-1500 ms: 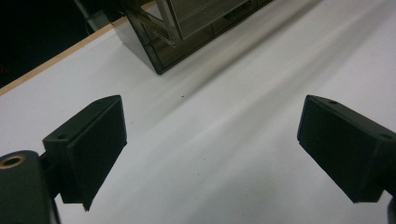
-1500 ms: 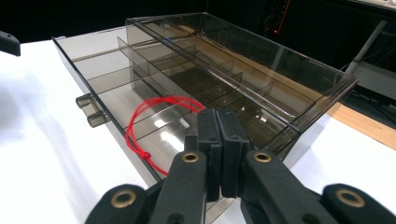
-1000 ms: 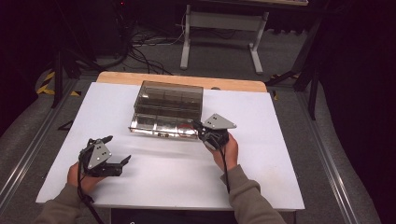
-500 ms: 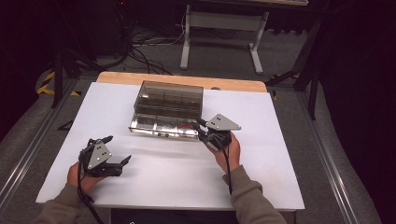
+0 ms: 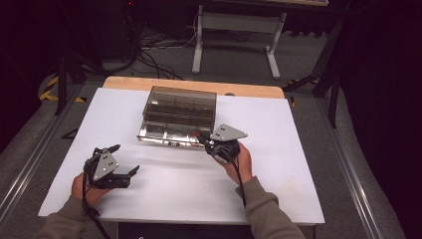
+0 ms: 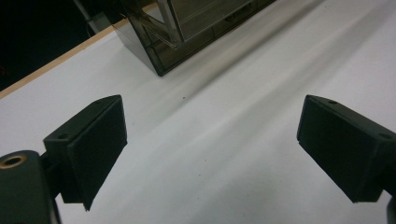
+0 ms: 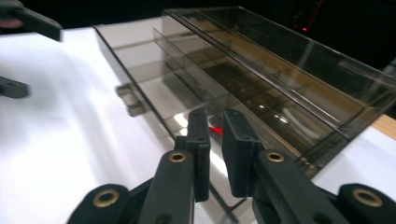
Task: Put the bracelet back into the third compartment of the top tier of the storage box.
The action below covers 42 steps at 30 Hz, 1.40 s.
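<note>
High view: smoky compartment box point(image 5: 179, 115), contents unclear | left tongs point(image 5: 124, 160) spread wide, empty | right tongs point(image 5: 203, 140) nearly closed at box edge

Smoky grey see-through box point(image 5: 178, 117) on a plain white tabletop point(image 5: 278, 169). Pale wood strip point(image 5: 149, 83) along the far edge. Black left gripper point(image 5: 125, 159) and black right gripper point(image 5: 204, 141), each topped with a light grey plate. Brass-coloured rings on the black arms. Small red fleck point(image 7: 215, 129) between the right jaws. Grey-green sleeves point(image 5: 271, 214). Yellow-and-black stripes point(image 5: 50, 87) on the grey floor.
</note>
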Motion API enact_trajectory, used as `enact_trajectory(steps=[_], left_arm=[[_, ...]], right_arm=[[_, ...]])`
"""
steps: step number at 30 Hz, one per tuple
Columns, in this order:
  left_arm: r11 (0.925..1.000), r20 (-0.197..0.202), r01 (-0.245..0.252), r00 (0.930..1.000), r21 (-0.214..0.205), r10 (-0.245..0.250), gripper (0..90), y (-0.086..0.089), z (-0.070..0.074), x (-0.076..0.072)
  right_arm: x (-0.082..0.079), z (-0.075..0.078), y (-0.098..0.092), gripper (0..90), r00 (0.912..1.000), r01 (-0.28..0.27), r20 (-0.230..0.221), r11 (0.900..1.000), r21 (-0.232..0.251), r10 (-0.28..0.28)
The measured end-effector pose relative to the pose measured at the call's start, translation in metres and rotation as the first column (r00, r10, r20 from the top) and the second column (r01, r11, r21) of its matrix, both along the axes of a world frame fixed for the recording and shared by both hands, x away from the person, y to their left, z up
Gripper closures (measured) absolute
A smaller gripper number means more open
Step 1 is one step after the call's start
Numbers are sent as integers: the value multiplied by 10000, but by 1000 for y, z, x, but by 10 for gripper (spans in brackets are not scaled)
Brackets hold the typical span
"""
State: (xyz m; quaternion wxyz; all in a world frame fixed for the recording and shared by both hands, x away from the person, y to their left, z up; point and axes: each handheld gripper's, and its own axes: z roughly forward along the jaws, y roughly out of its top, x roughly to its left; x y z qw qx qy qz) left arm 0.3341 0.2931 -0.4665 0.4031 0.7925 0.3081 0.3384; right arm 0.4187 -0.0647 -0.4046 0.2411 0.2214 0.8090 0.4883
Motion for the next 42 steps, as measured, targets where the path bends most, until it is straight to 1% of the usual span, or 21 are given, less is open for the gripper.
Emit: enact_trajectory(steps=[2, 5, 7, 9, 10, 12, 13, 15, 17, 21, 24, 25, 26, 28, 30, 33, 34, 35, 37, 40, 42], left_arm=[[9999, 6, 94, 10000, 79, -94, 92, -1, 0, 0], [9999, -2, 142, 9999, -6, -142, 112, -1, 0, 0], [9999, -64, 128, 9999, -68, -129, 127, -1, -1, 1], [9999, -98, 148, 9998, 41, -148, 152, -2, -1, 1], [9999, -144, 168, 9998, 14, -168, 164, -3, -1, 1], [9997, -165, 239, 9996, -28, -240, 217, -3, -1, 1], [9997, -169, 261, 9995, -17, -261, 217, -3, -1, 1], [9995, -184, 308, 9994, -16, -308, 233, -3, -1, 0], [9995, -185, 312, 9993, -24, -313, 276, -3, -1, 0], [9997, -244, 248, 9994, 44, -247, 317, -3, -1, 1], [9996, -329, 264, 9991, 35, -263, 341, -3, -2, 1], [9996, -346, 289, 9990, 22, -288, 374, -3, -2, 2], [9996, -339, 279, 9990, 4, -278, 374, -3, -2, 2], [9995, -440, 327, 9985, 26, -325, 420, -4, -3, 2], [9993, -447, 366, 9983, 59, -363, 437, -4, -3, 2], [9991, -489, 424, 9979, -4, -423, 550, -4, -2, 1], [9992, -481, 395, 9981, -3, -394, 575, -3, -2, 1], [9992, -472, 364, 9982, -187, -372, 596, -3, -2, 1], [9973, -598, 531, 9966, -506, -561, 717, 0, -2, 2], [9969, -743, 522, 9956, -588, -565, 869, 2, -2, 3], [9976, -771, 484, 9957, -504, -522, 894, 1, -2, 3]], right_arm=[[2, -1, 0, 845, 9999, 117, 35, 9999, -36, -116], [6, -3, -4, 859, 9994, 312, -121, 9995, -16, -313], [8, -3, -7, 872, 9984, 544, -134, 9985, 105, -542], [9, -2, -11, 867, 9976, 675, -137, 9975, 214, -672], [9, -2, -12, 850, 9971, 761, -103, 9968, 258, -758], [8, 0, -18, 753, 9934, 1145, 54, 9926, 415, -1148], [8, 0, -18, 753, 9934, 1145, 54, 9926, 415, -1148], [5, 3, -21, 657, 9867, 1562, 364, 9858, 614, -1586], [5, 5, -25, 661, 9848, 1626, 513, 9845, 658, -1661], [3, 9, -32, 571, 9790, 1907, 591, 9791, 707, -1950], [2, 10, -33, 539, 9761, 2002, 724, 9774, 675, -2049], [1, 13, -36, 500, 9734, 2081, 820, 9753, 737, -2139], [1, 13, -36, 500, 9734, 2081, 820, 9753, 737, -2139], [-2, 16, -39, 428, 9655, 2339, 997, 9693, 751, -2407], [-3, 18, -42, 370, 9641, 2343, 1092, 9689, 789, -2421], [-5, 21, -46, 288, 9553, 2661, 1133, 9612, 723, -2729], [-6, 22, -49, 284, 9559, 2669, 1019, 9596, 889, -2753], [-6, 22, -51, 289, 9581, 2622, 924, 9599, 994, -2713], [-9, 23, -58, 268, 9622, 2498, 781, 9599, 1273, -2607], [-11, 24, -63, 218, 9587, 2622, 741, 9544, 1426, -2744], [-13, 24, -64, 184, 9579, 2658, 765, 9553, 1298, -2769]])
